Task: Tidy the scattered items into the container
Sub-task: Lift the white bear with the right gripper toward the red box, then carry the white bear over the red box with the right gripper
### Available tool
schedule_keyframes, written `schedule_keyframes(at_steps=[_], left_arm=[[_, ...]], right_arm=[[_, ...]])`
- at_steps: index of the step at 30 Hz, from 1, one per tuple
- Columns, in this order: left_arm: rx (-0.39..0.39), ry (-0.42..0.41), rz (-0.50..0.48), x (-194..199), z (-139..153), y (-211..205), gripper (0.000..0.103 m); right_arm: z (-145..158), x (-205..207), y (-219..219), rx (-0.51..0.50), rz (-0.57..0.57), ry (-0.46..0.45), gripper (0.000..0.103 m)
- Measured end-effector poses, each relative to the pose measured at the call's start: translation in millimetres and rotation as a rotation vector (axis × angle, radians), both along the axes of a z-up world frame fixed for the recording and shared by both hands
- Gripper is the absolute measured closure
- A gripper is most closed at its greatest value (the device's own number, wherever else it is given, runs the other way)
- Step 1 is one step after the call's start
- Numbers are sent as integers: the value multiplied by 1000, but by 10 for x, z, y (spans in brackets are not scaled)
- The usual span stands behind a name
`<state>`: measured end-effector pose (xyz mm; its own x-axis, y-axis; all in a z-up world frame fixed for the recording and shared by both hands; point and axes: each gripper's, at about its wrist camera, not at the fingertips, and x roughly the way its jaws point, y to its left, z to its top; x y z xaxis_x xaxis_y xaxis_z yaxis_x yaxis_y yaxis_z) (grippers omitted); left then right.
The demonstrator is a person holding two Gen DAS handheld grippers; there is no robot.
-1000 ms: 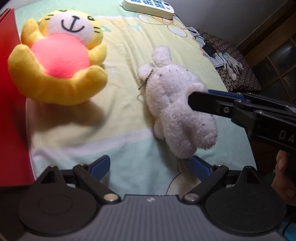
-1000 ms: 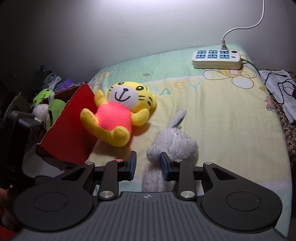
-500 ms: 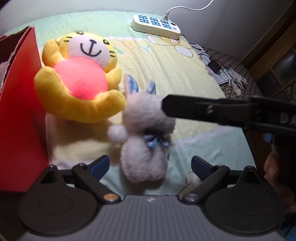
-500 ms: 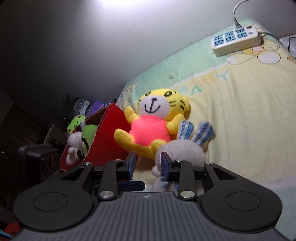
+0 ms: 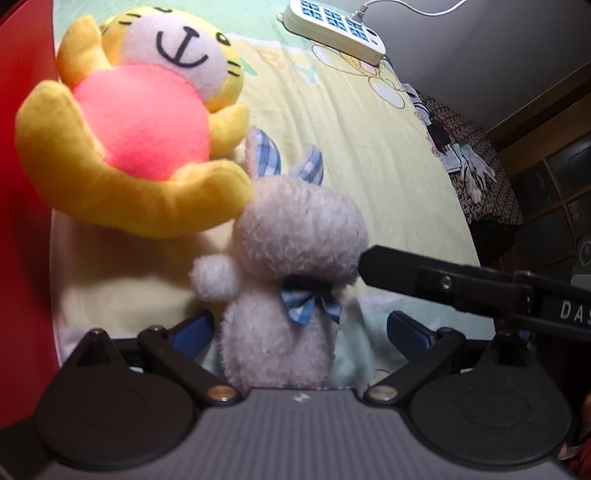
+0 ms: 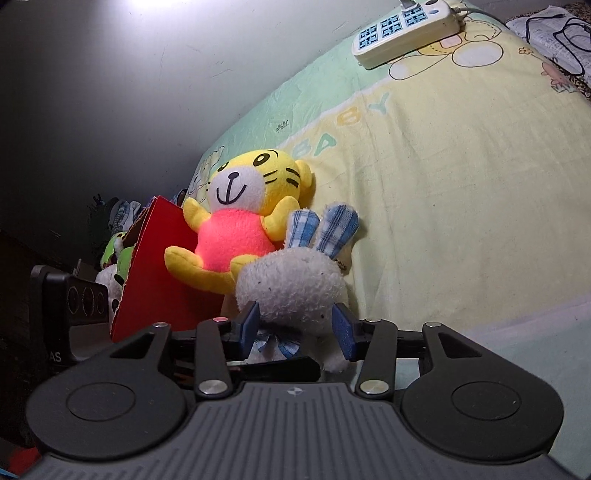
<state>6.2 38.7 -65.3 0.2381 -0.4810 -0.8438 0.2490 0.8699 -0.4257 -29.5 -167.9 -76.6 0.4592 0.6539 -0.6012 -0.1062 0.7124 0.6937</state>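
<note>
A white plush bunny [image 5: 295,236] with a blue checked bow and ears stands upright on the bedsheet, touching the leg of a yellow tiger plush [image 5: 144,122] with a pink belly. The tiger leans on the red box [image 5: 22,184]. My left gripper [image 5: 299,328] is open and still opening, its blue pads on either side of the bunny's body without pressing it. My right gripper [image 6: 295,328] is opening too, and the bunny's head [image 6: 291,284] sits loosely between its pads. One right finger [image 5: 373,258] reaches the bunny's cheek from the right.
The red box [image 6: 155,280] holds green and white plush toys [image 6: 114,254]. A white power strip [image 5: 332,29] lies at the far end of the yellow-green sheet [image 6: 461,184]. Papers, a cable and gloves [image 5: 472,173] lie past the bed's right edge. A wall runs behind.
The bunny went from lying on its side to standing upright next to the tiger. Both grippers' jaws have widened, and both cameras have come lower and closer to the bunny.
</note>
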Motion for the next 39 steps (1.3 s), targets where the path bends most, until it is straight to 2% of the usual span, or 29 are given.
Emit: schedule_keyframes(at_steps=[2,6,12,16,18,25,32,39], left_arm=[[12,-14,-7,2,-4,-17,3],[-4,-10,-19,45,-42,-53,4],[26,-53,-77,20,-42,-161,2],[17,-60,-61,31,-41,-131,4],[40,-75,-69,24,-28,-154,7],[74,-112,-160,-99,75,-280,13],[54,-140,-252,-292,232,-386,13],[37,-191,-346,-584,410,-451,13]], right_arm=[[-43,57,19,20,4,17,53],[-103,147,80,21,6,28,41],[-196,224,129,39,15,56,36],[-214,262,129,50,20,65,37],[-236,279,107,70,20,85,41],[-110,159,68,31,16,62,47],[64,-69,-40,9,-4,53,47],[326,-345,-33,-56,-32,10,47]])
